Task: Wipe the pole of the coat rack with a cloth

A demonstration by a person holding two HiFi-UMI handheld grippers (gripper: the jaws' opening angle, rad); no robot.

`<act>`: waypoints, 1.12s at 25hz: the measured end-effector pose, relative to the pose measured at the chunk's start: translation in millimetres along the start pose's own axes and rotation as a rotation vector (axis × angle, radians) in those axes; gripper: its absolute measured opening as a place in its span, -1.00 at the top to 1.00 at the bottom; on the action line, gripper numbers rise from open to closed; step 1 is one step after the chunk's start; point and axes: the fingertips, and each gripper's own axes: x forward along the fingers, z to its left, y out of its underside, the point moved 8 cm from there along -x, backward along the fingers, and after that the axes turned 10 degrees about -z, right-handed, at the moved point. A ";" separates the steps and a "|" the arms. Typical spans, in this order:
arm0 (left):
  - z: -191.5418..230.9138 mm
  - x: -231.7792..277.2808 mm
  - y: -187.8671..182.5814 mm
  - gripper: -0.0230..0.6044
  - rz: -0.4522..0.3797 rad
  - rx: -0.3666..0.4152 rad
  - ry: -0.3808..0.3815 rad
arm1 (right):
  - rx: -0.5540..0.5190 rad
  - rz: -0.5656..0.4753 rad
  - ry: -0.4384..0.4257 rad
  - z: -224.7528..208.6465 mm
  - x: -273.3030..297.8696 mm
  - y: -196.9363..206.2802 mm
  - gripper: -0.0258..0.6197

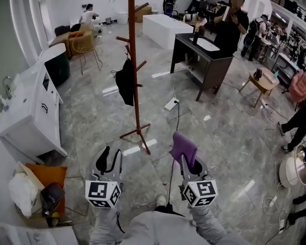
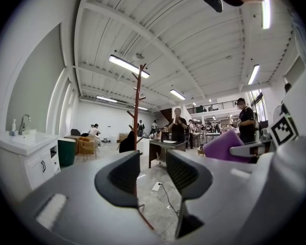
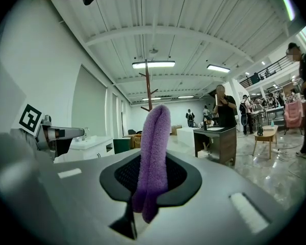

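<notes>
Purple cloth (image 3: 153,152) looks soft, light and floppy (should wrap a pole easily). It is pinched at its fold by the right gripper (image 3: 152,176), lower centre of the head view. Left gripper (image 2: 153,173) spread, empty. Coat rack (image 1: 134,60) pole is slim, reddish-brown and upright at upper centre, well apart from both grippers, with a black garment (image 1: 125,84) hanging on it.
</notes>
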 end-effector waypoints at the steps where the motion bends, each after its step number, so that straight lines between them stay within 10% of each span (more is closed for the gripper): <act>1: 0.0 10.6 0.8 0.39 0.000 0.002 -0.004 | -0.001 0.003 -0.007 -5.9 10.0 -0.2 0.75; 16: 17.6 121.5 10.7 0.39 0.024 0.053 -0.113 | 0.009 0.032 -0.155 -64.8 150.0 6.6 0.74; 28: 84.1 218.5 33.0 0.39 0.036 0.060 -0.040 | 0.020 0.061 -0.104 -64.3 243.4 39.1 0.74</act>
